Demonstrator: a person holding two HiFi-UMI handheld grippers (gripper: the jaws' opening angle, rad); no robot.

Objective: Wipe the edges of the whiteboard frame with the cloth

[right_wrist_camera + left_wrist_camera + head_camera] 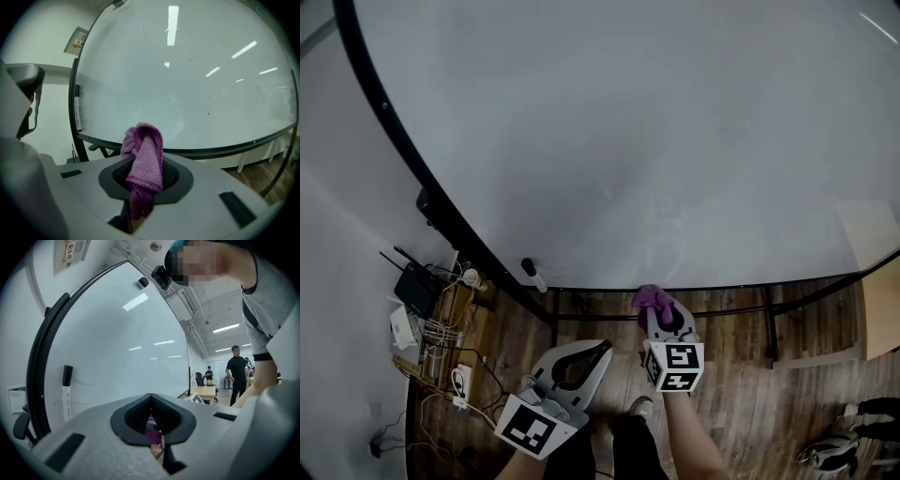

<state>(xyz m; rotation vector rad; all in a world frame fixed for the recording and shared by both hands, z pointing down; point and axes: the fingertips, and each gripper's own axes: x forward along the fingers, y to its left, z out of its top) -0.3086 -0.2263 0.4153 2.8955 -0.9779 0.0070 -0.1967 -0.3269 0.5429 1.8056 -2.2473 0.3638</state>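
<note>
Purple cloth (143, 159) is clamped in the right gripper (143, 176) near the whiteboard frame (722, 285); left gripper (151, 401) closed, empty.

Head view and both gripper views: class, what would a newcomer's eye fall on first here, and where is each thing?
The big whiteboard in its black frame fills most of the head view. Just below its bottom edge, the right claw is shut on a bunched purple cloth, the only strong colour in sight. The left claw sits beside it, lower down, shut and empty.
</note>
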